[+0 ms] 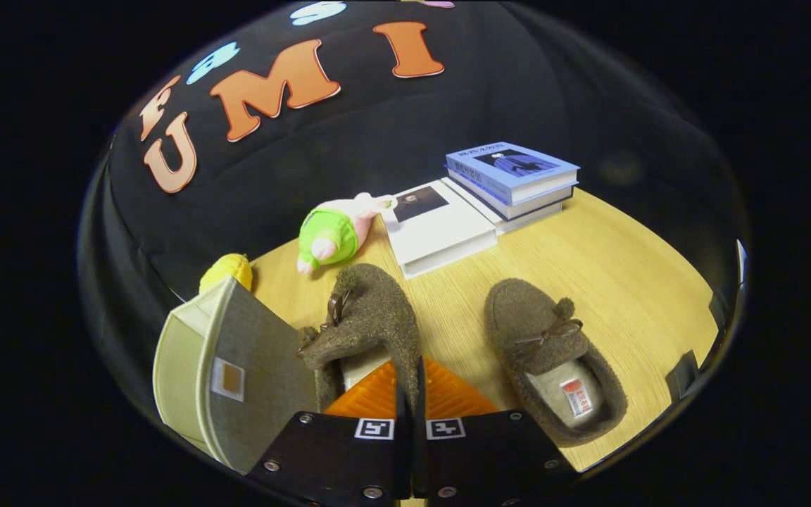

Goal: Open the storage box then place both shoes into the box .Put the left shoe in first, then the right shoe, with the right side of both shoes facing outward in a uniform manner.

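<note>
- Light wood tabletop (610, 282) with the black cloth booth wall behind it; landmark for places = the held slipper.
- Storage box (236, 380), beige-grey fabric, sits just left of the held slipper, touching or nearly touching its side; the box's flap or side panel stands tilted up, cannot tell which, with a small label window on it.
- Yellow plush toy (226, 271) peeks out behind the box, left and back of the held slipper.
- Green and pink plush toy (335, 236) lies on the table just beyond the held slipper's toe.
- Held slipper (370, 317): brown fuzzy moccasin with a small bow, toe pointing away, heel end toward the camera.
- Gripper (410, 384): orange fingers (367, 398) clenched together on the held slipper's collar wall, one pad inside the opening, the other outside. Grip firm, no gap showing.
- White book (441, 229) lies flat beyond and right of the held slipper.
- Stack of books (511, 176), blue cover on top, right of the white book and farther back, touching it.
- Second slipper (553, 359), same brown type, lies flat on the table right of the held slipper, apart from it, toe pointing away, pale lining and a red-white label visible inside.
</note>
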`<state>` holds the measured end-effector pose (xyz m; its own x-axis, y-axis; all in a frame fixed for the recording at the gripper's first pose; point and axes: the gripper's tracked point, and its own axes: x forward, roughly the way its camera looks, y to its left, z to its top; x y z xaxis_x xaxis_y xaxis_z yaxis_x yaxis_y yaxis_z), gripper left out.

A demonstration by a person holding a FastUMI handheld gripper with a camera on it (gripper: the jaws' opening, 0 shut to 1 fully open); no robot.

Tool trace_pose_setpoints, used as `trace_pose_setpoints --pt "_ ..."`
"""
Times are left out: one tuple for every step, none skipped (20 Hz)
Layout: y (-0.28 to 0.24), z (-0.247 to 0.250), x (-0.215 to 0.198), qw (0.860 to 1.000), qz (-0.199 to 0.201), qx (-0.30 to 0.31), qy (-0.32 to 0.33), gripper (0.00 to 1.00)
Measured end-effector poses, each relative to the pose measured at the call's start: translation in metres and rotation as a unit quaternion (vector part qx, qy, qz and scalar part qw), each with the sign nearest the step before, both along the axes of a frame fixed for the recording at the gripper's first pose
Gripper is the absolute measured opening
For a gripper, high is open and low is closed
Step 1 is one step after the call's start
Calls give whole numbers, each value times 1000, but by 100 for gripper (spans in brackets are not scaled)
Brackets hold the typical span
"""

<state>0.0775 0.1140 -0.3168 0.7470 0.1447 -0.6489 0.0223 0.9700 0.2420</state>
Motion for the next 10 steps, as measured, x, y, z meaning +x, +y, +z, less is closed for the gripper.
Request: trace_pose_setpoints --pt "4 13 1 1000 0 2 -4 2" --pt "7 28 3 1000 3 1 -10 2" --pt "13 41 4 1000 8 -1 -19 2" --pt "19 54 5 1000 13 -1 -27 2" --pt "25 68 5 999 17 1 -36 2" --pt "33 80 5 999 20 3 -44 2" --pt "41 90 4 998 23 6 -50 2" --pt "50 98 1 998 26 10 -52 2" --pt "61 104 -3 998 30 15 -49 2" --pt "72 108 -7 998 36 23 -48 2"
